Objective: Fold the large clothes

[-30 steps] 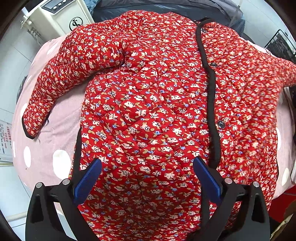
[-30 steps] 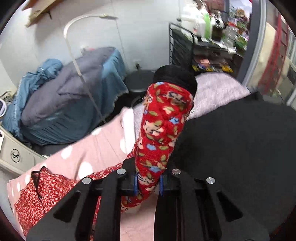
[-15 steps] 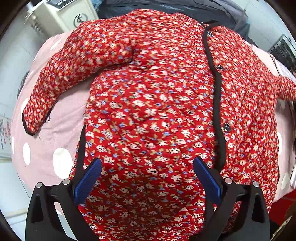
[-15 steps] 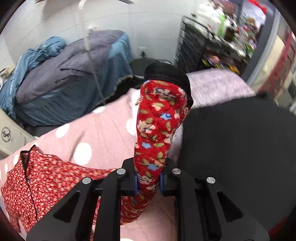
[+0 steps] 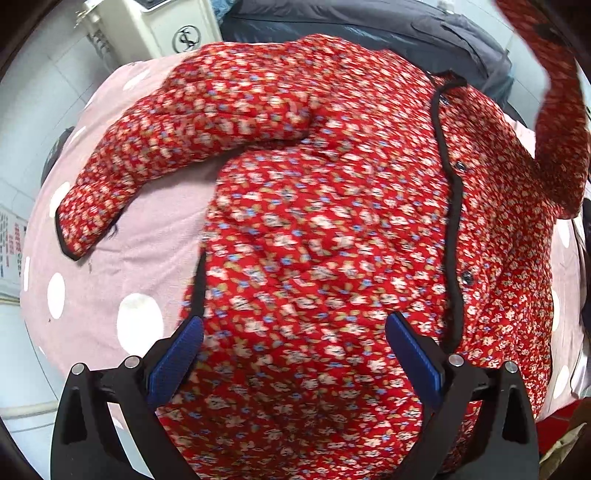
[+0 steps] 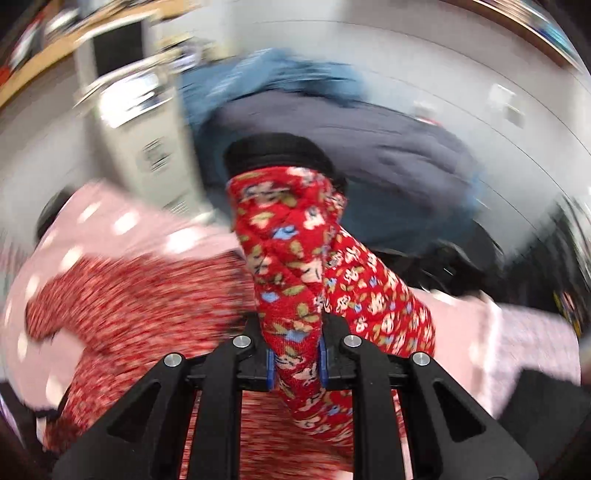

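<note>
A red floral quilted jacket (image 5: 325,236) with black trim lies front up on a pink polka-dot bed cover (image 5: 122,280). Its left sleeve (image 5: 177,144) lies bent out to the left. My left gripper (image 5: 295,354) is open and empty, hovering above the jacket's lower part. My right gripper (image 6: 295,365) is shut on the jacket's right sleeve (image 6: 284,258) near its black cuff and holds it up in the air. The lifted sleeve also shows at the upper right of the left wrist view (image 5: 557,147). The right wrist view is motion-blurred.
A white appliance (image 5: 159,33) stands beyond the bed at the upper left. A dark grey and blue pile of bedding (image 5: 369,22) lies behind the jacket. The bed's left edge (image 5: 33,295) drops to a pale floor.
My right gripper has swung the held sleeve up and leftward over the jacket, so it now enters the left wrist view. My left gripper has pulled back slightly and stays open.
</note>
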Available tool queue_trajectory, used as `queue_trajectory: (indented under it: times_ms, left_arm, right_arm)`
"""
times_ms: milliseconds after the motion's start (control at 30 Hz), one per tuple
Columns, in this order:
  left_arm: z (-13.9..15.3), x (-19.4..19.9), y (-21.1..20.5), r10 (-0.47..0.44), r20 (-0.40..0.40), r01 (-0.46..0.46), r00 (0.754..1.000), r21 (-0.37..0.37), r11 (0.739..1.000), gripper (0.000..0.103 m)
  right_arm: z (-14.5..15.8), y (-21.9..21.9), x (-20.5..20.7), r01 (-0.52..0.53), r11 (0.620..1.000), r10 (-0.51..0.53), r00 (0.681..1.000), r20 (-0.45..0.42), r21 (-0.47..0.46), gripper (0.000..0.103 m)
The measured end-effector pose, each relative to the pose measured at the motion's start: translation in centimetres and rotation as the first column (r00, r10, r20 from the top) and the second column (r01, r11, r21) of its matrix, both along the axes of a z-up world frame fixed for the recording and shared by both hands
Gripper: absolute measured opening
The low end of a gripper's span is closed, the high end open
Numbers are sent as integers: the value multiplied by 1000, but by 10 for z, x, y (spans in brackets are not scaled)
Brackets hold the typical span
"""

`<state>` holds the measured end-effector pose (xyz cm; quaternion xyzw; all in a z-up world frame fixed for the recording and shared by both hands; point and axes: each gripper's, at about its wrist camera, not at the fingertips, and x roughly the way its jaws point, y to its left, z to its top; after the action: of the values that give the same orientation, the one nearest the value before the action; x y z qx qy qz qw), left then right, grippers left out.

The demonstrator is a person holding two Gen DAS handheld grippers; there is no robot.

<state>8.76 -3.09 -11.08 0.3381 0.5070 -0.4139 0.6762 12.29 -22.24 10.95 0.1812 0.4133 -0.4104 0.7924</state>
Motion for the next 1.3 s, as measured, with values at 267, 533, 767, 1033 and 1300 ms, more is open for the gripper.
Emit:
queue_trajectory:
  times_ms: [267,533,767,1033,1300]
  left_arm:
    - [-11,30,46,130,-8,-130,991,35,991,97]
    - [-26,47,71,186,-2,-185,983,88,979,97]
    - [-19,49,37,128,17,-129,992,64,990,97]
    - [3,29,-20,-43,42,43,998,3,999,97]
    - [31,-8,-91,-218,67,223,974,-77,972,95]
  right_arm:
    - [-95,92,127,-274,955,288,948,-135,116,17]
    - [-146,133,147,-305,932,340,923,-180,197,77]
    - [-123,165,147,-385,900,406,910,-77,205,78]
    - [-101,83,38,-22,953,12,999,33,302,78]
    - [-132,12,-119,404,787,-455,891,-3,466,79]
